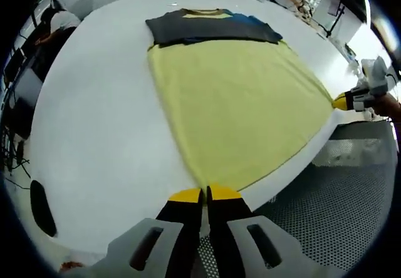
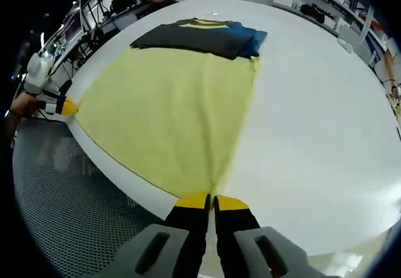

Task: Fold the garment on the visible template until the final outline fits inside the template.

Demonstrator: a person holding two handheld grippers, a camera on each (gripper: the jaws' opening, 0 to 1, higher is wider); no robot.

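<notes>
A yellow garment [image 1: 238, 109] lies spread flat on the white table [image 1: 100, 128], with a dark grey and blue part [image 1: 213, 27] at its far end. My left gripper [image 1: 205, 194] is shut on the near hem corner at the table's edge. My right gripper [image 1: 343, 101] shows at the right, shut on the other hem corner. In the right gripper view, the garment [image 2: 169, 109] runs away from my right gripper [image 2: 212, 199], which pinches its corner. The left gripper [image 2: 67, 107] holds the opposite corner at the left, a hand behind it.
A perforated grey floor mat [image 1: 338, 196] lies below the table's near edge [image 2: 56, 190]. Desks with screens and gear [image 2: 94, 15] stand beyond the far side. Bare white tabletop [image 2: 313, 121] lies beside the garment.
</notes>
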